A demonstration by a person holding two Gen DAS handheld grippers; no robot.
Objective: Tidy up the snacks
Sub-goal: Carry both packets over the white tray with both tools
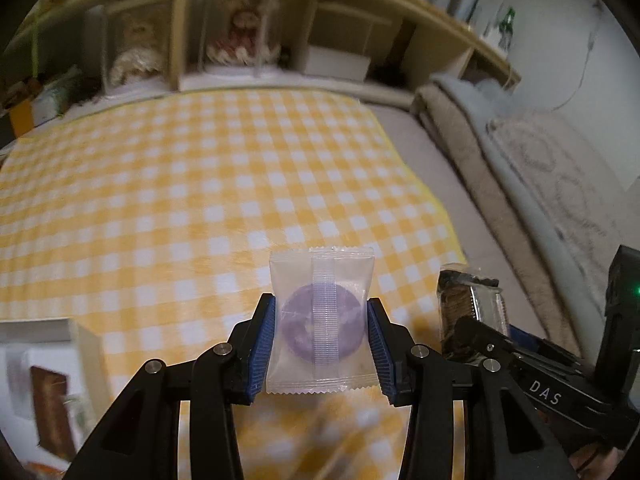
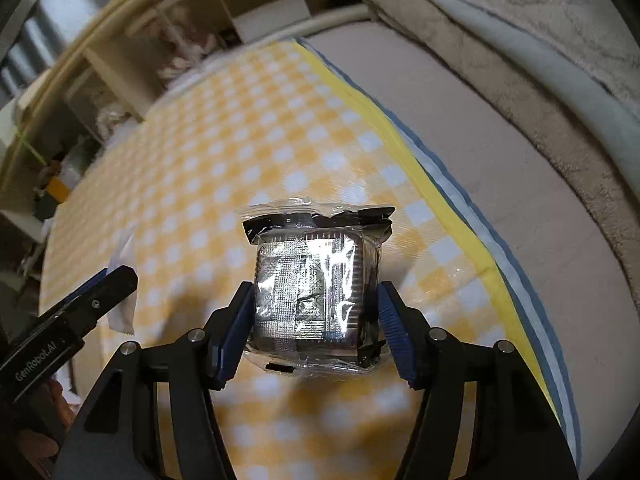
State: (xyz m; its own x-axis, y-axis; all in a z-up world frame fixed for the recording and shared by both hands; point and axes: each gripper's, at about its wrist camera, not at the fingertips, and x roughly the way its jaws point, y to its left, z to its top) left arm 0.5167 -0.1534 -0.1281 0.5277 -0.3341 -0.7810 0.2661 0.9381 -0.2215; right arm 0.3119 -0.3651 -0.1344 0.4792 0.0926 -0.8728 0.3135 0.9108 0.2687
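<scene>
Both snacks are picked up, none placed yet. The left gripper (image 1: 322, 340) pinches a purple-disc packet (image 1: 322, 320); the right gripper (image 2: 316, 328) clamps a dark biscuit pack (image 2: 312, 292). A blurred white box (image 1: 44, 376), perhaps the destination, sits low left.

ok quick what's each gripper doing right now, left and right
Left gripper: jaws closed on the frosted packet with the purple disc.
Right gripper: jaws closed on the clear-wrapped dark biscuit pack.

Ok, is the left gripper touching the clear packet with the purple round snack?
Touching: the left wrist view shows the left gripper with both blue pads pressed against the clear packet's sides.
</scene>
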